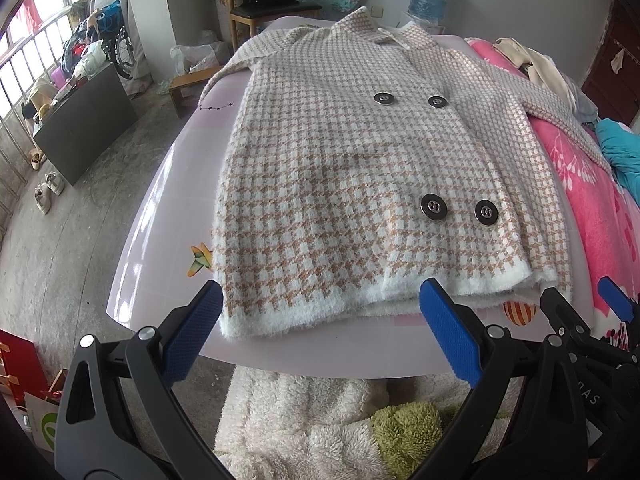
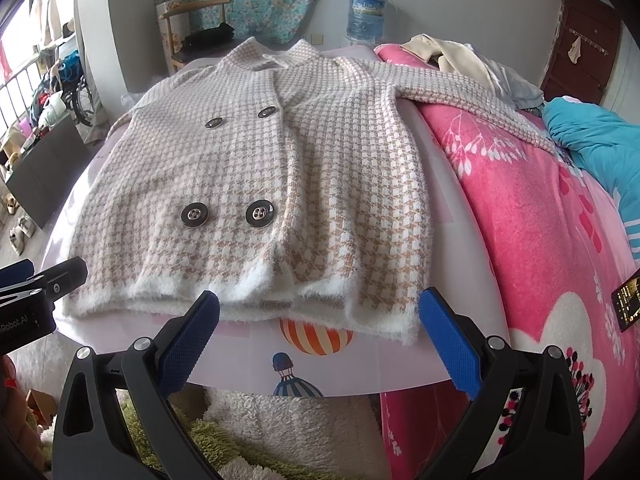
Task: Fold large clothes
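Beige-and-white houndstooth knit coat (image 1: 352, 168) spread flat, buttoned, on pale pink bench (image 1: 168, 184); hem nearest, collar far, long axis running straight away. Left hand-held gripper (image 1: 320, 300) & right hand-held gripper (image 2: 320, 308) both gaping wide, empty, just short of hem, roughly equally near

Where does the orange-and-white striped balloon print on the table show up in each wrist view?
Left wrist: the striped balloon print sits low right, half hidden under the coat hem, beside the right finger of the left gripper.
Right wrist: the print lies low centre, inside the right gripper.
Shared landmark: the lower pair of dark buttons.
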Demonstrator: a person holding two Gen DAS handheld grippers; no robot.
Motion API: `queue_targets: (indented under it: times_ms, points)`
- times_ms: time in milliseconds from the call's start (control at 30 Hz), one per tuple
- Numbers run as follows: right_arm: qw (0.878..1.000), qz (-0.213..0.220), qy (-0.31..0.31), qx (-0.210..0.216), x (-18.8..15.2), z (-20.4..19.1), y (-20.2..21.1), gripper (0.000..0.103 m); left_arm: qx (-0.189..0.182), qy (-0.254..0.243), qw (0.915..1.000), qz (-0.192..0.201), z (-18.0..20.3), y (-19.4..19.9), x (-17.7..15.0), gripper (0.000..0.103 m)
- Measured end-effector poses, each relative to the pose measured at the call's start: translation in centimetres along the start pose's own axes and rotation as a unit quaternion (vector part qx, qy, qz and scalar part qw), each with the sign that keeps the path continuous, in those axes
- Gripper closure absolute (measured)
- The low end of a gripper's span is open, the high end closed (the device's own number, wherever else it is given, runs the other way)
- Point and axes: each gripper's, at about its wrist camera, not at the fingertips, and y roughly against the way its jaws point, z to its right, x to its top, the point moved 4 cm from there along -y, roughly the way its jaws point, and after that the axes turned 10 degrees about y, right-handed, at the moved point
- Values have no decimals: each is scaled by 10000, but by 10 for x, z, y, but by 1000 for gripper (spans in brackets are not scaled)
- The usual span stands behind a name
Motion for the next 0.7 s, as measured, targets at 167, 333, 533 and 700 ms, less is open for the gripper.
queue_targets:
  times_ms: [167, 333, 533, 700]
  points:
    - [10000, 0, 2, -17, 0, 0, -1, 6, -11, 16, 10000, -11, 0, 0, 1, 8]
    - [10000, -27, 3, -59, -2, -1, -3, 6, -28, 38, 10000, -32, -8, -4, 4, 8]
    - [9999, -5, -18, -123, -1, 1, -5, 6, -10, -68, 10000, 5, -7, -8, 6, 8]
    - [9998, 59, -55, -164, 0, 5, -6, 6, -5, -159, 9999, -3, -6, -15, 9, 8]
